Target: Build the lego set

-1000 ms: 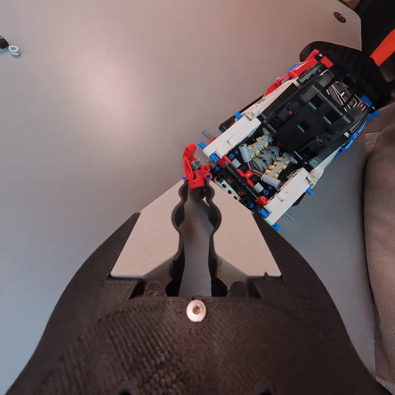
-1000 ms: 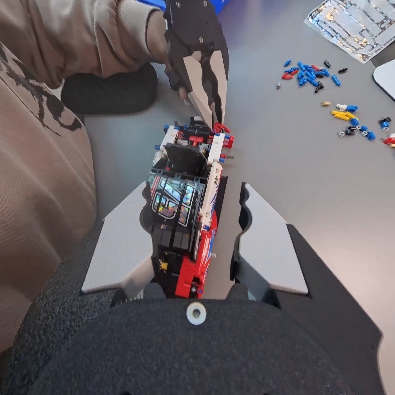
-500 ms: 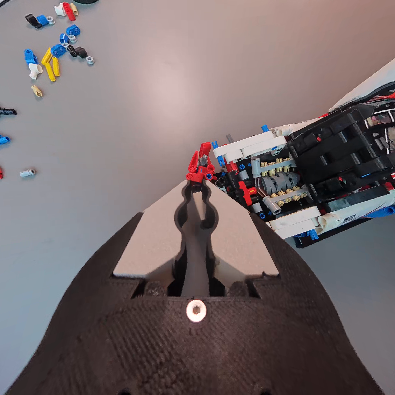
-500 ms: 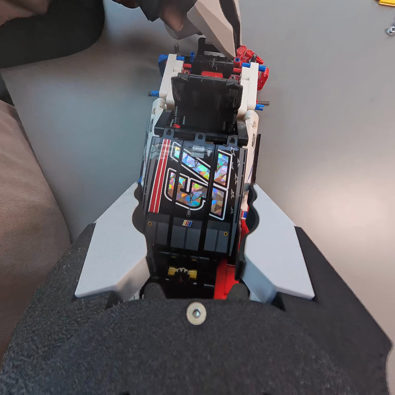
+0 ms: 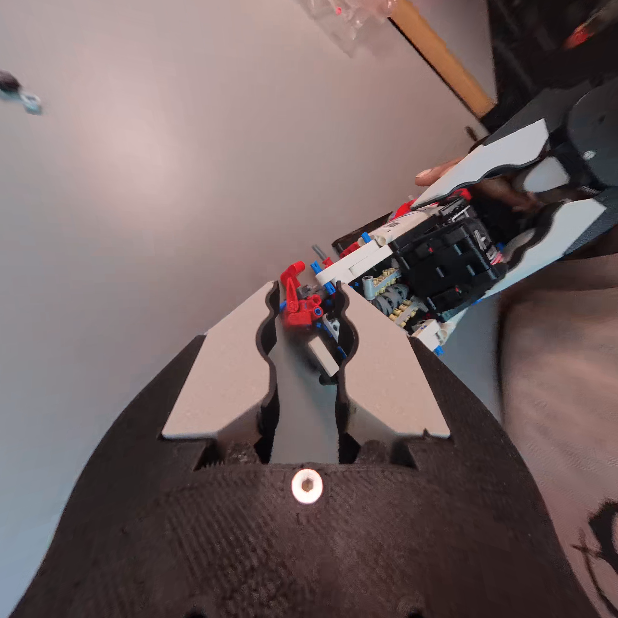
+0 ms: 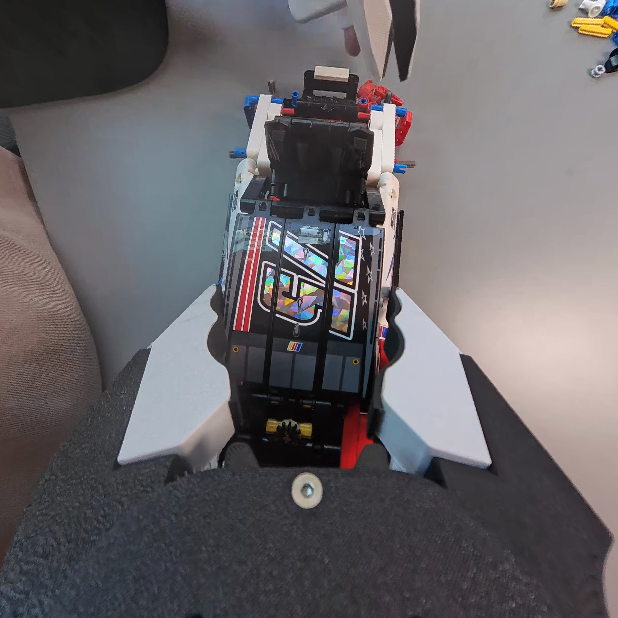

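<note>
Right gripper (image 6: 307, 334) squeezes lego car (image 6: 311, 267) by both sides, roof up, so car stays put while far end gets worked on. Car sits low over grey table (image 6: 501, 234); touching or not, cannot tell. Left gripper (image 5: 307, 291) holds nothing, fingers spread apart, tips around red piece (image 5: 299, 309) on car's far end, likely ready to pinch or push it. Spare pieces (image 6: 592, 30) lie well apart, out of way.

Grey tabletop (image 5: 140, 174) w/ wood-coloured edge strip (image 5: 438, 63) at far side; crumpled clear plastic bag (image 5: 347, 23) by that edge. Beige fabric w/ dark print (image 5: 565, 434) at right, dark cushion-like shape (image 6: 73, 43) top left
</note>
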A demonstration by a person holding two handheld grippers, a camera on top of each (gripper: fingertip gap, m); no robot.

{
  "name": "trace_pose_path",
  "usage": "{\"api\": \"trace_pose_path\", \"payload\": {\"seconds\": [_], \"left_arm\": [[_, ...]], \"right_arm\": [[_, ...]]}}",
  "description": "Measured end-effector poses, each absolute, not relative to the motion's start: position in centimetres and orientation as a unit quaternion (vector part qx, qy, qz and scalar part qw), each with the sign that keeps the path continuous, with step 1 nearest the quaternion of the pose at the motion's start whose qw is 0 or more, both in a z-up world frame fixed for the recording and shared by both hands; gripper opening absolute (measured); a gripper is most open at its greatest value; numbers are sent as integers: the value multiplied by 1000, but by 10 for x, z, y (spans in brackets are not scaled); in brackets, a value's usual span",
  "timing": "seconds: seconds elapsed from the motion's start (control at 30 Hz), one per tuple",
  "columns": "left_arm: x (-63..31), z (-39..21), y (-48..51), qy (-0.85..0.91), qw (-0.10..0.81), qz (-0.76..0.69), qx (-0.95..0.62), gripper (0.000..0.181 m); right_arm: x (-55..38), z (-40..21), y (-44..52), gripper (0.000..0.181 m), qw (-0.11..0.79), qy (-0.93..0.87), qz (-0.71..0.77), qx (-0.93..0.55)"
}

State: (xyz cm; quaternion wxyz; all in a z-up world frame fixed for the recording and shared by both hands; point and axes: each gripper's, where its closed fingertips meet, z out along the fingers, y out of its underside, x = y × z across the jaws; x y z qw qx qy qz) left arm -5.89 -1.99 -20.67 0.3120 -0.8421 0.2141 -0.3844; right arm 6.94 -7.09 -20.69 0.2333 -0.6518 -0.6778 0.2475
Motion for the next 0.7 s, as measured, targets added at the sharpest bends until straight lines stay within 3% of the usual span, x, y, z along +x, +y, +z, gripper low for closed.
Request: {"api": "trace_pose_path", "payload": {"seconds": [0.03,0.27,0.7], "left_arm": [[-56,-209,-21,209,288,-414,-838,29],[-69,-220,-16,178,271,-433,-841,0],[-75,-219,-30,135,297,-382,-865,0]], "right_arm": [[69,-207,-69,95,234,-677,249,-652],[70,-206,-61,93,232,-683,255,-645],[73,-205,-54,88,229,-687,255,-641]]}}
